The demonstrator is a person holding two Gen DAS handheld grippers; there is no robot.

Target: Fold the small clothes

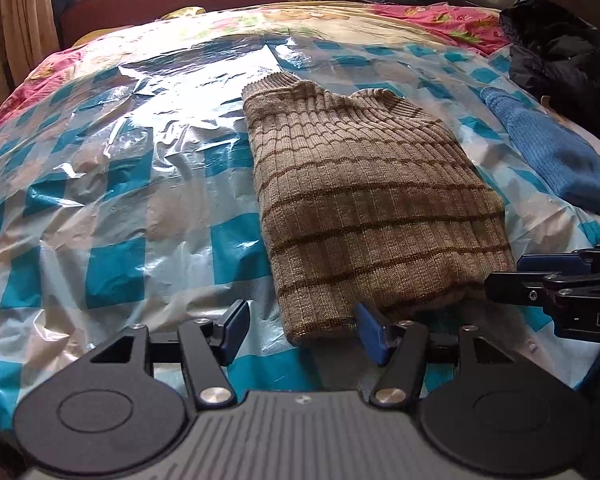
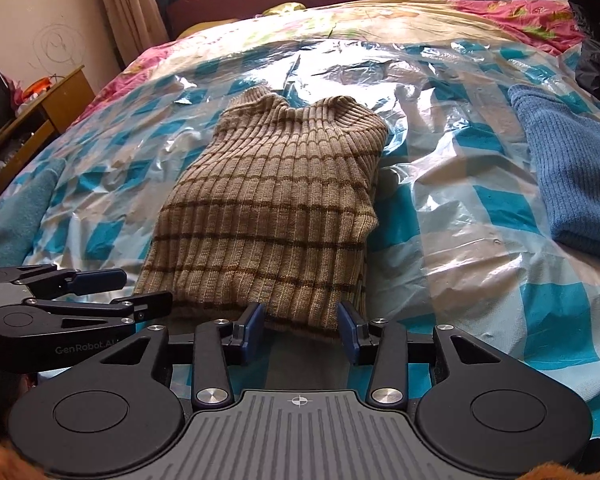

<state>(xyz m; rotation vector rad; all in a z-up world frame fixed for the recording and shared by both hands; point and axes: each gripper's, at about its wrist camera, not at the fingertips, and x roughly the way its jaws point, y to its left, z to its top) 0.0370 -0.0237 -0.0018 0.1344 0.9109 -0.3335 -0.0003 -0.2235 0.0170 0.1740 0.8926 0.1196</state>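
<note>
- Striped beige sweater [image 1: 364, 200] folded into a long block on the checked plastic sheet [image 1: 112, 216], ribbed cuffs at the 12 o'clock end, folded hem at 6 o'clock, nearest both grippers
- Seen from the right wrist, same sweater [image 2: 276, 216] at centre, running from 6 toward 12 o'clock
- Left gripper [image 1: 300, 330] jaws apart, nothing pinched; near corner of the hem between the blue pads, right-hand pad just against the knit edge, left-hand pad over bare sheet
- Right gripper [image 2: 300, 330] jaws apart too, narrower, straddling the hem's middle; pads just beside the fabric on either side, cannot tell whether touching, no squeeze visible
- Each gripper visible in the other's view: right one at 3 o'clock from the left wrist, left one at 9 o'clock from the right wrist, side by side along the hem
- Blue knit garment [image 2: 572, 184] lying at 2 to 3 o'clock, well apart from the sweater
- Dark bundle of clothing [image 1: 560, 64] at 1 o'clock, beyond the blue knit
- Teal cloth [image 2: 24, 208] at 9 o'clock on the sheet's edge
- Floral quilt [image 2: 520, 12] under the sheet, showing at 12 o'clock
</note>
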